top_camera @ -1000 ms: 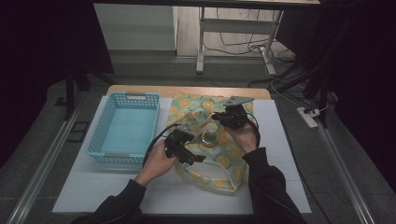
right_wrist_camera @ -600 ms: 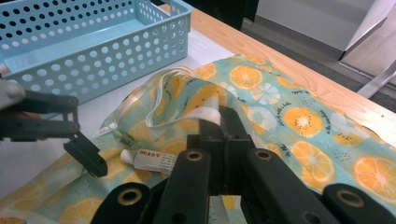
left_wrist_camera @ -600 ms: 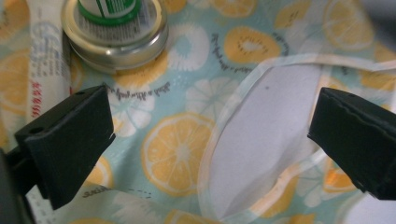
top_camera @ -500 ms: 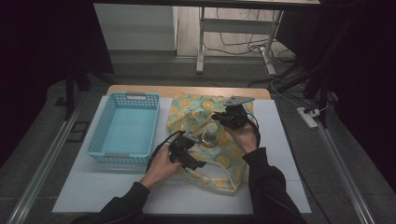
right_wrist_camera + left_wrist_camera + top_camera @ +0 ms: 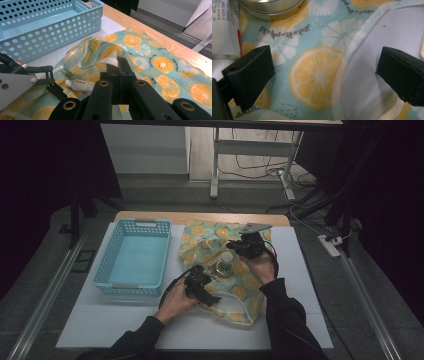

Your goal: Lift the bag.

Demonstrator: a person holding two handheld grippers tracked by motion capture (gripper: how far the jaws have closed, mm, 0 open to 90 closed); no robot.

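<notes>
A lemon-print cloth bag [image 5: 215, 237] lies on the white mat, beside it a round metal tin [image 5: 223, 268]. My right gripper [image 5: 231, 255] sits over the bag's middle. Its jaws [image 5: 118, 65] are shut on the bag's white strap [image 5: 111, 61], which loops off to the left. My left gripper [image 5: 204, 289] hovers low over the bag's near part with its jaws [image 5: 324, 65] wide open and nothing between them. Under them are a printed lemon slice [image 5: 318, 76] and the pale lining [image 5: 367, 62]. The tin [image 5: 270, 7] and a white tube [image 5: 224, 30] lie just ahead.
A light-blue perforated basket [image 5: 132, 257] stands left of the bag, also close in the right gripper view [image 5: 50, 30]. The white tube [image 5: 80, 85] rests on the cloth near the left gripper's linkage [image 5: 50, 83]. The wooden table edge [image 5: 200, 216] runs behind.
My left gripper has come down onto the bag's near part, shifting slightly right and toward the person. The right gripper has stayed put.
</notes>
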